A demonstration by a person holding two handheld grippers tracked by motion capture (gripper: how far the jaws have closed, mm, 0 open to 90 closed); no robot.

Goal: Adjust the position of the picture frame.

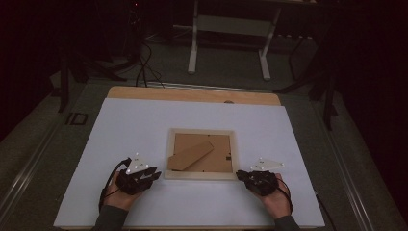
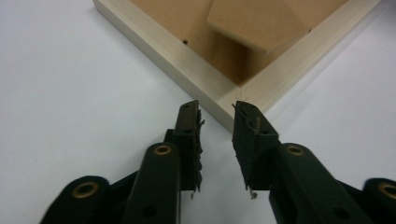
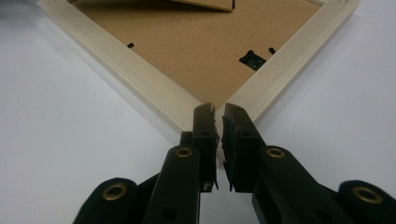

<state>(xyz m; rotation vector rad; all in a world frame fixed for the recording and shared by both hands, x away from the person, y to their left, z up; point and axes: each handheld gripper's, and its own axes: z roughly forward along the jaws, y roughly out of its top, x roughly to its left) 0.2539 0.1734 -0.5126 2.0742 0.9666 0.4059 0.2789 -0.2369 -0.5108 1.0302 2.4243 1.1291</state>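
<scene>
A picture frame [image 1: 200,153] lies face down near the middle of the white surface [image 1: 134,125], its brown backing board up and its cardboard stand [image 1: 190,155] slanting across the left half. A small black hanger clip [image 3: 252,59] sits on the backing near the right edge.

The left gripper [image 1: 153,174] points at the frame's near left corner. Its fingers [image 2: 189,135] stand a little apart, with the corner just ahead of the tips and nothing between them. The right gripper [image 1: 241,175] points at the near right corner. Its fingers [image 3: 205,130] are almost together, leaving only a thin gap, and they hold nothing; the tips sit right at the corner, though contact cannot be judged.

The risk from here is probably a poor hold. The corners are hard and mitred, so narrow fingers closing on a point of wood could slip off, or nudge the frame across the smooth sheet instead of catching it. If one side bites before the other, the frame could twist or tip. A lift by the corners alone could also let the loose stand swing open and shift the weight.
</scene>
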